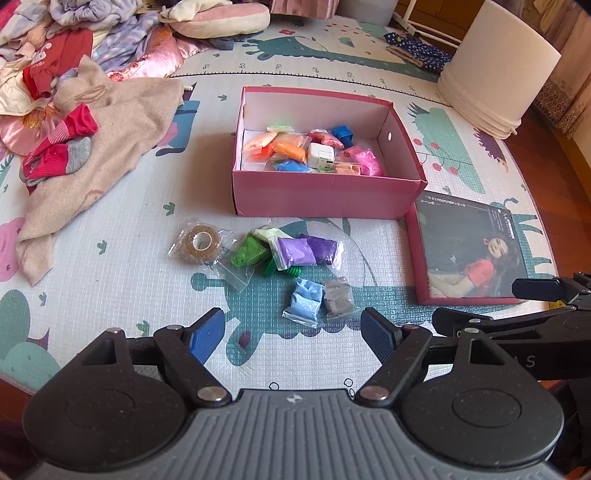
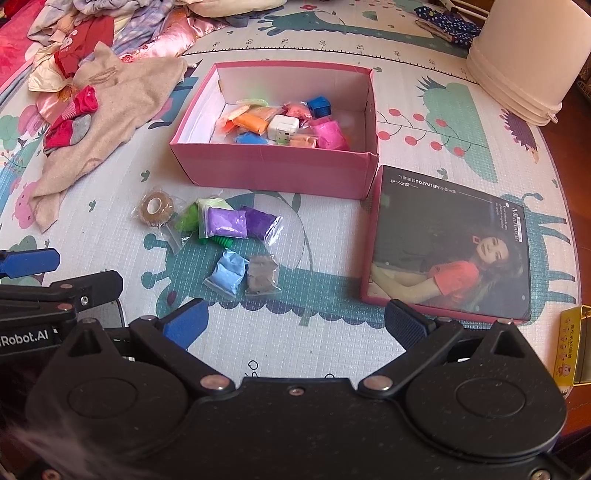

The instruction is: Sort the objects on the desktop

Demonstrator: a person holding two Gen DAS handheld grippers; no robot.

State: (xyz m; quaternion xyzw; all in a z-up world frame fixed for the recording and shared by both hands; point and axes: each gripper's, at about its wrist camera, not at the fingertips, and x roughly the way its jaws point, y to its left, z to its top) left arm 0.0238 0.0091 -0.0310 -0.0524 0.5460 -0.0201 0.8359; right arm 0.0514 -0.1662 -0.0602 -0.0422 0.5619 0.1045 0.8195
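On your far left a beige cloth (image 1: pixel 99 147) lies on the mat (image 1: pixel 110 280) with red socks (image 1: pixel 59 147) on it. Right of that, in front of the pink box (image 1: pixel 317 199), sit the loose items: one tape roll (image 1: pixel 199 242) in a clear bag, lying flat with its hole up, then six clay bags. Count them: one green (image 1: pixel 249 251), one pale one (image 1: pixel 267 233) behind it, two purple (image 1: pixel 295 251) side by side with their long axes running left to right, and nearer you one light blue (image 1: pixel 306 300) and one grey (image 1: pixel 338 297), both pointing roughly away from you. The box holds more bags and a white charger (image 1: pixel 321 155). The lid (image 1: pixel 469 251) lies just right of the box, picture side up.

Your left gripper (image 1: pixel 291 332) is spread wide and holds nothing, hovering just short of the blue and grey bags. Your right gripper (image 2: pixel 295 323) is also spread and bare, near the lid's front edge.

Only the right view shows the yellow thing (image 2: pixel 576 343) at the far right edge; only the left view shows the pink cushion (image 1: pixel 221 18) at the top.
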